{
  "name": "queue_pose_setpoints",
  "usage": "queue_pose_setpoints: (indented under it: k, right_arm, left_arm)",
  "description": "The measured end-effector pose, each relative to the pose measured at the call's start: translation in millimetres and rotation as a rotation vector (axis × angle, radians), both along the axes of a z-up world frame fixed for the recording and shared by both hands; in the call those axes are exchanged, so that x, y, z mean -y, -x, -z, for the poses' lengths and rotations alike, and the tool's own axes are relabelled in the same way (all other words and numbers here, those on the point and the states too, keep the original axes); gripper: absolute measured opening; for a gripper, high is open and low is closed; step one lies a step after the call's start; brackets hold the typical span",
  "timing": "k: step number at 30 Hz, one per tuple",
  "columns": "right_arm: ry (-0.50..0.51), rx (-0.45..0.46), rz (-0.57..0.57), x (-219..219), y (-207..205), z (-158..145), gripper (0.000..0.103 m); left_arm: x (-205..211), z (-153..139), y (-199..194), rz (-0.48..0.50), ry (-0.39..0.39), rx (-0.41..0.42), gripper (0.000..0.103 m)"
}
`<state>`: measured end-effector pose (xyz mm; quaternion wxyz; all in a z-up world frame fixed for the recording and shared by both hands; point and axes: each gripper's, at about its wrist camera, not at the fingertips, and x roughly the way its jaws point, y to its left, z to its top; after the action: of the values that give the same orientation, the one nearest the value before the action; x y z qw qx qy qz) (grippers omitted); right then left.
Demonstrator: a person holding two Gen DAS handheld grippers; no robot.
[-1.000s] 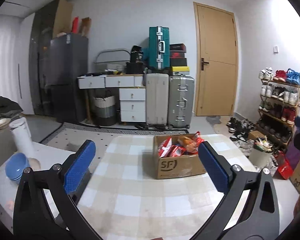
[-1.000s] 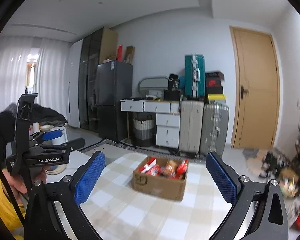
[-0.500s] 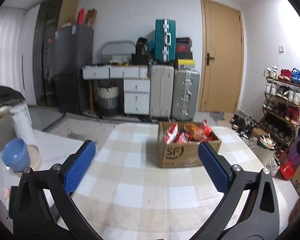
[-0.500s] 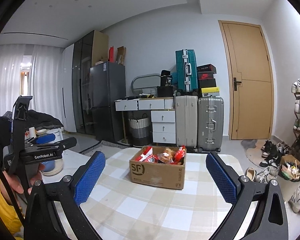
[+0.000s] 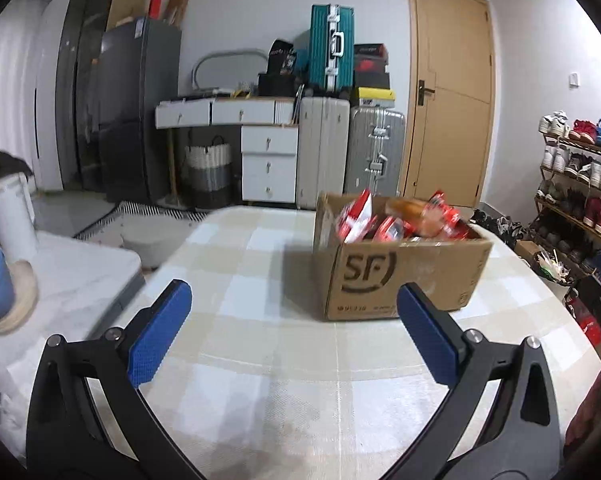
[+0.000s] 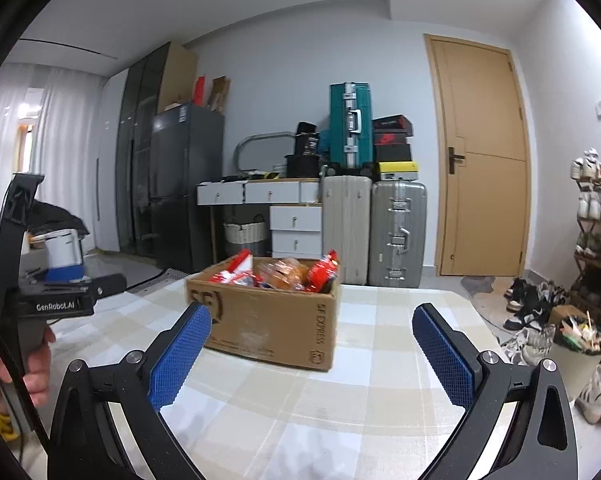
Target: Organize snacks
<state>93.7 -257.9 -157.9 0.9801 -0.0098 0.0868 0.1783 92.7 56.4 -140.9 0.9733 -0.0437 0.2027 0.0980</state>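
Both grippers [image 5: 293, 304] [image 6: 312, 326] gape empty before the snack box [image 5: 400, 264]; only the right view shows a hand [image 6: 16, 364].

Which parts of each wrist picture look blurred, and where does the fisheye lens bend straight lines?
Left wrist view: the snack packets and cardboard box are smeared, the left gripper is sharp, and the door bows. Right wrist view: the box is slightly soft, the door frame curves, and the corners are black.
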Motion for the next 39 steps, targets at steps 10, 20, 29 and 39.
queue_pose_setpoints:
  k: [10, 20, 29, 39]
  right_arm:
    - [-0.012, -0.048, -0.001, 7.6, -18.2, 21.9, 0.102]
    - [0.004, -0.061, -0.008, 1.4, -16.2, 15.9, 0.102]
    - [0.014, -0.084, 0.019, 1.6, -19.8, 17.8, 0.102]
    - [0.014, -0.081, 0.022, 1.9, -18.8, 18.4, 0.102]
  left_arm:
    - [1.6, 50.8, -40.5, 0.002, -0.027, 0.006, 0.103]
    - [8.1, 58.2, -45.1, 0.002, -0.056, 0.029, 0.103]
    - [11.4, 55.1, -32.3, -0.002, -0.055, 0.030, 0.103]
    - [12.2, 51.0, -26.2, 0.009, -0.064, 0.022, 0.103]
